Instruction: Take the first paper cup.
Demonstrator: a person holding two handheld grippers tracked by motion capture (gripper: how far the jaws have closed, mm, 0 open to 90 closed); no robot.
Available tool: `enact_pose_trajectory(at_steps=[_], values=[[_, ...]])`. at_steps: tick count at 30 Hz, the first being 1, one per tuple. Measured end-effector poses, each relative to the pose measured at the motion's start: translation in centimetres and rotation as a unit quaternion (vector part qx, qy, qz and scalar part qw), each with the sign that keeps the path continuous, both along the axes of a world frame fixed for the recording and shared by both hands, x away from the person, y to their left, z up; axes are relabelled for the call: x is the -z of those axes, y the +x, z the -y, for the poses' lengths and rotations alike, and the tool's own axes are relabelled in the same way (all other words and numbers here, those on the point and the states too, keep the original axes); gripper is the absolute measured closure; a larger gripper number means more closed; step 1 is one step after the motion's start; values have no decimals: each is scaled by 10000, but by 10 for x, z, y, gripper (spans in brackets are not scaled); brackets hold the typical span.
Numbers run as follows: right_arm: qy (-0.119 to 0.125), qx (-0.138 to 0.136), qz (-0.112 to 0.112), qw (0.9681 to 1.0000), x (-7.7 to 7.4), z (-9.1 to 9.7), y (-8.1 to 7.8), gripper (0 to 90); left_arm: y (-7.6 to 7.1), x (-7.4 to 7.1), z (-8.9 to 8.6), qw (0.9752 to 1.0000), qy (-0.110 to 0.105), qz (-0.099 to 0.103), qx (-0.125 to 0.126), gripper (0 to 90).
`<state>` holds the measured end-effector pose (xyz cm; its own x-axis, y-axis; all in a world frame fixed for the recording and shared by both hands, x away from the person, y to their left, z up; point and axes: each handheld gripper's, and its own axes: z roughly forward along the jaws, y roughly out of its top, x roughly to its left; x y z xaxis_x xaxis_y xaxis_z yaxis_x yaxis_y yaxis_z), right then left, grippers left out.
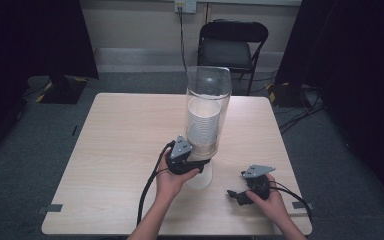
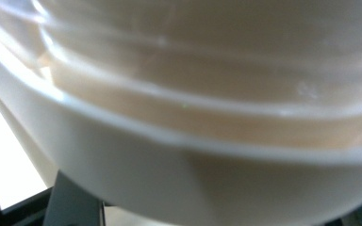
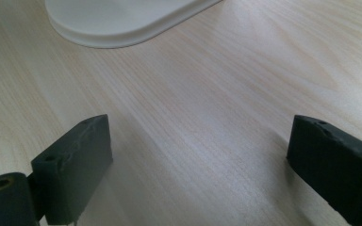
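Clear tall tube dispenser (image 1: 208, 100) stands upright near the table (image 1: 120, 150) centre, loaded with a stack of white paper cups (image 1: 203, 125) nested inside; the lowest white cup (image 1: 200, 177) sticks out under the tube's bottom, just above the tabletop. No brand, label or readable writing on tube or cups. Your left gripper (image 1: 192, 162) sits right at the tube's base, against that lowest cup; in the left gripper view the white cup wall (image 2: 179, 183) and stacked rims are pressed up against the lens, blurred, so the jaw tips are hidden, but the jaws are drawn in tight, pinching the cup at the dispenser's mouth. Your right gripper (image 1: 237, 195) rests low on the table to the right of the dispenser, well apart from it, hand around its body. In the right gripper view its jaws are spread wide with bare wood between them, holding nothing; the white rounded base of the dispenser (image 3: 122, 19) lies ahead, not touching.
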<state>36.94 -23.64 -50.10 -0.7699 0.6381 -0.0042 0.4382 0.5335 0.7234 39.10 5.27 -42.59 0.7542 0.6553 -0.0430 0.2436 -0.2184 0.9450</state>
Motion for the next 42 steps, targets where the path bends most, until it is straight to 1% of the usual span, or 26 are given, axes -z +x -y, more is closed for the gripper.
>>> enact_pose_trajectory(at_steps=[1,3,4,7,8,9,10,11,12,13,14,15,16,17,19,21,23,24,25,26,29,33,37,38,41,42], values=[[0,0,0,10000,0,0,0,67,0,0,0,10000,0,0,0,355],[-1,-7,1,10000,0,0,0,67,-1,4,1,9998,-156,121,-51,356],[-1,-9,4,10000,0,0,0,67,-2,5,0,9998,-106,126,-71,356],[1,-11,5,10000,0,0,0,67,-3,5,1,9998,-132,134,-68,357],[0,-10,5,10000,0,0,0,67,-3,5,1,9999,-133,63,-88,357],[1,-8,2,10000,0,0,0,67,-4,7,1,9998,6,90,-164,357],[-1,-9,6,10000,0,0,0,67,-5,10,1,9998,68,41,-159,357],[2,-10,4,10000,0,0,0,67,-5,16,2,9998,56,-61,-154,358],[2,-10,4,10000,0,0,0,67,-5,16,2,9998,56,-61,-154,369],[7,-8,-5,10000,0,1,0,67,-6,29,2,9985,289,-421,-172,372],[8,-17,-2,10000,0,1,0,67,-7,39,2,9957,519,-749,-135,371],[1,-24,-3,10000,0,1,-1,67,-18,62,3,9933,784,-842,-97,370],[2,-38,1,10000,0,2,-1,67,-21,63,2,9943,661,-832,-124,370],[1,-48,-9,10000,0,2,-1,67,-22,60,0,9947,674,-766,-127,369],[3,-62,-10,10000,0,2,0,66,-22,56,-4,9935,865,-735,-59,367],[-4,-64,-9,10000,0,2,0,65,-23,55,-11,9923,889,-867,-22,366],[-4,-70,-7,10000,0,2,0,65,-25,57,-16,9907,1016,-907,54,364],[-4,-70,-7,10000,0,2,0,65,-25,57,-16,9907,1016,-907,54,364],[-5,-87,-3,10000,0,3,0,65,-27,60,-17,9893,1077,-980,81,363],[-2,-94,-12,10000,0,3,0,65,-31,65,-20,9866,1244,-1049,141,363],[-3,-95,-13,10000,0,3,0,65,-35,65,-24,9850,1322,-1094,156,362],[-3,-94,-11,10000,0,3,0,65,-38,61,-31,9851,1344,-1053,209,360],[2,-109,-5,9999,0,3,0,65,-42,60,-39,9861,1299,-1006,247,359],[2,-110,-4,9999,0,3,0,65,-46,59,-41,9861,1305,-962,360,358],[0,-112,-2,9999,0,3,0,65,-50,60,-42,9857,1326,-957,400,357],[-1,-113,-2,9999,0,3,0,65,-53,60,-41,9857,1288,-993,445,357]])
